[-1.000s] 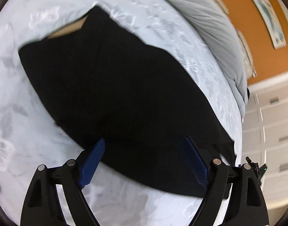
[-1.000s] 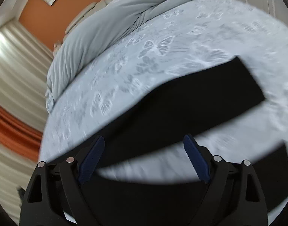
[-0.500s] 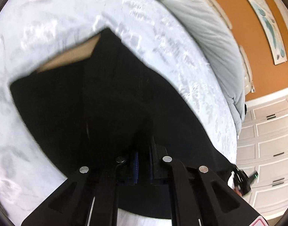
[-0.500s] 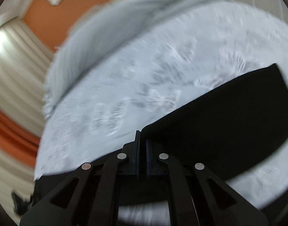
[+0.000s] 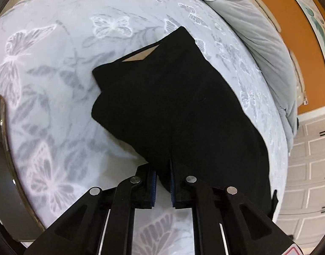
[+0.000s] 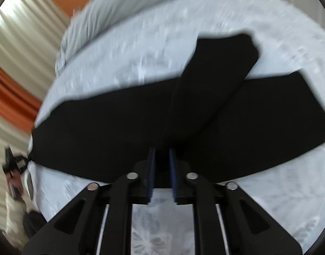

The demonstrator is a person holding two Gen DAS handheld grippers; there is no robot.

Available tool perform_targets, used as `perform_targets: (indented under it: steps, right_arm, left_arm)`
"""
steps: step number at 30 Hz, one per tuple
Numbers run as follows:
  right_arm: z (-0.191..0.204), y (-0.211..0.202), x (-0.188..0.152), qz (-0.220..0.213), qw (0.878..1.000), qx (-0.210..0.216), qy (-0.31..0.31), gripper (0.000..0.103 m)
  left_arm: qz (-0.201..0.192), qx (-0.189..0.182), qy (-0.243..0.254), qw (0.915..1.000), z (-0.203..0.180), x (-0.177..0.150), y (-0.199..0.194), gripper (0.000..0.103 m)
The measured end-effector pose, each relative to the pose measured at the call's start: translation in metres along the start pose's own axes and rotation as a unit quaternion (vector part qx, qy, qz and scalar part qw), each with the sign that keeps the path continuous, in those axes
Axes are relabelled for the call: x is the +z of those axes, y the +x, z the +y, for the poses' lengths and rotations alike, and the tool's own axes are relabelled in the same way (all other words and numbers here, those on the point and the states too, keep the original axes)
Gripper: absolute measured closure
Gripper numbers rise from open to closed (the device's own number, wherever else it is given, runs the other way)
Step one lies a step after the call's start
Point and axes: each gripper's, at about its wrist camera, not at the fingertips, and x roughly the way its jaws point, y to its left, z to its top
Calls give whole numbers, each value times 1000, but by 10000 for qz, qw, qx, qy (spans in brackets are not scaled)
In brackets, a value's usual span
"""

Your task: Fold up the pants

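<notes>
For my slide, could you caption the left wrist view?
Left claw pinching black pants on a butterfly-print bedspread.

Black hand-held gripper (image 5: pixel 162 182) (blue pads)

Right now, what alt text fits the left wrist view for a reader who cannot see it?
The left gripper pinches an edge of black pants, jaws easing open, cloth between them. The pants lie on a pale butterfly-print bedspread, a grey duvet bunched beyond.

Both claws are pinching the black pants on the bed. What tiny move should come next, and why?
Probably carry the pinched cloth across onto the flat part. The left gripper and right gripper each have black pants between the pads, jaws opening slightly, and one leg already crosses the other.
</notes>
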Motion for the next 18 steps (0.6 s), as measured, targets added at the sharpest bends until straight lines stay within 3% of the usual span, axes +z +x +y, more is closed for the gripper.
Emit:
perform_targets:
  steps: [1, 2, 4, 6, 8, 10, 11, 12, 13, 15, 18]
  right_arm:
    - [-1, -17, 4, -310, 9995, -75, 50, 61]
    - [0, -31, 10, -650, 9976, -241, 56, 36]
    - [8, -41, 23, -998, 9930, -625, -104, 33]
    - [19, -27, 39, -931, 9920, -799, -296, 33]
    - [29, -5, 46, -800, 9907, -1006, -455, 34]
    - [35, 28, 50, -591, 9828, -1557, -791, 34]
    - [34, 46, 48, -427, 9794, -1756, -905, 50]
    - [30, 62, 43, -219, 9785, -1813, -963, 95]
    - [25, 69, 41, -105, 9789, -1822, -922, 100]
    - [12, 55, 41, -280, 9820, -1764, -611, 100]
    - [-2, -36, 38, -1207, 9874, -1022, 77, 100]
  left_arm:
    - [-68, 100, 54, 9999, -3, -1, -1, 90]
    - [-161, 278, 97, 9994, -7, -3, -5, 87]
    - [-322, 508, 107, 9981, -14, -9, -13, 87]
    - [-622, 813, 293, 9943, -26, -21, -32, 87]
    - [-1061, 1024, 820, 9857, -56, -37, -53, 89]
    - [-1444, 1120, 1438, 9726, -92, -59, -69, 84]
    - [-1611, 1120, 1747, 9649, -114, -72, -75, 70]
    - [-1708, 1029, 1930, 9607, -128, -83, -78, 57]
    - [-1769, 870, 2077, 9581, -146, -89, -76, 53]
    - [-1682, 507, 2358, 9558, -178, -108, -66, 50]
    - [-1496, 270, 2506, 9561, -201, -124, -39, 50]
